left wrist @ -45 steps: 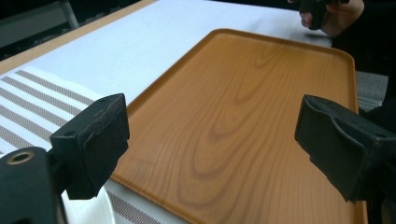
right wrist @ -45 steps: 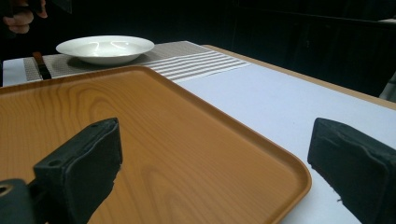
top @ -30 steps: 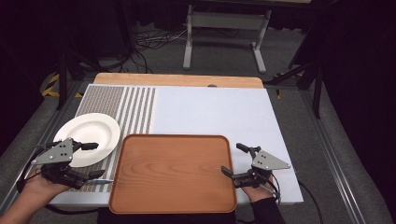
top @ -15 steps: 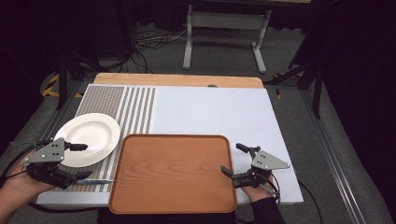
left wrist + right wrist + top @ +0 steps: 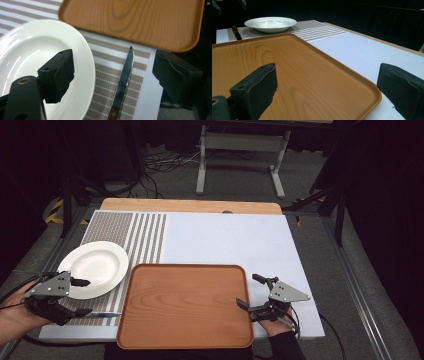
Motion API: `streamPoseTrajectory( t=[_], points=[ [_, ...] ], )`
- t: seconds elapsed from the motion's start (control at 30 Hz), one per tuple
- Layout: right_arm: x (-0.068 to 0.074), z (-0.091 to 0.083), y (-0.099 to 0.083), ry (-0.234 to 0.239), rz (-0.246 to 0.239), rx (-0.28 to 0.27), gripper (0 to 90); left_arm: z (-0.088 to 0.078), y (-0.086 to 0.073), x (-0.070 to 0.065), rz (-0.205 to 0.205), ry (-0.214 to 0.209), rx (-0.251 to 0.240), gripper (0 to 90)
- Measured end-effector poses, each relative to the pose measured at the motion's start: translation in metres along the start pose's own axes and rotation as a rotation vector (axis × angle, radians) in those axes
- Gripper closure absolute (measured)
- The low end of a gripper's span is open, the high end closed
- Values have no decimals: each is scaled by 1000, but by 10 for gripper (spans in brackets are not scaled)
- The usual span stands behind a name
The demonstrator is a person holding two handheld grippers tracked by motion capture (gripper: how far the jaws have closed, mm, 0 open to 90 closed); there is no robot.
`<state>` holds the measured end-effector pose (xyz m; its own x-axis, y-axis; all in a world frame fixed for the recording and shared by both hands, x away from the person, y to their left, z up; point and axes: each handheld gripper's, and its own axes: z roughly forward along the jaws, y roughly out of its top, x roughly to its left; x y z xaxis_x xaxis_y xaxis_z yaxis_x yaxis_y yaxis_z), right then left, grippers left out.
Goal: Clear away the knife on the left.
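The knife (image 5: 124, 81) lies flat on the striped mat (image 5: 105, 75), between the white plate (image 5: 32, 62) and the front left corner of the wooden tray (image 5: 140, 22). Its brown handle is nearest the person, and its tip points at the tray. The left tool (image 5: 67, 297) is held just above it, and its jaws are wide with nothing between them. They have just been closing a little. One jaw hangs over the plate's rim, and the other is past the mat's edge.

A good grab is judged to need these things. The tool should be slid away from the plate, so that the knife sits in the middle of the gap. The handle should be taken, not the thin blade, which could slip. The jaws should be brought low to the mat before they are shut, because the knife lies so flat. The plate should not be bumped.

Farther off, the right tool (image 5: 252, 294) is kept at the tray's right edge, wide too and holding nothing. The white counter (image 5: 235, 240) beyond the tray is bare.
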<state>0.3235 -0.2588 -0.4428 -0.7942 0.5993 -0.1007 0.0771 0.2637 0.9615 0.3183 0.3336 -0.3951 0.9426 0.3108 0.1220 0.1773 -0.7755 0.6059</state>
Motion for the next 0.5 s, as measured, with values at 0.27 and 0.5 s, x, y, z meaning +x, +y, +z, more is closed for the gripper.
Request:
streamPoseTrajectory(
  t=[0.27, 0.5],
  points=[
    [1, 1, 0, 9, -1, 6, 37, 4, -9, 4, 34, -61, 117, 240],
    [1, 2, 0, 14, -2, 7, 37, 12, -17, 6, 42, -90, 200, 288]
  ],
)
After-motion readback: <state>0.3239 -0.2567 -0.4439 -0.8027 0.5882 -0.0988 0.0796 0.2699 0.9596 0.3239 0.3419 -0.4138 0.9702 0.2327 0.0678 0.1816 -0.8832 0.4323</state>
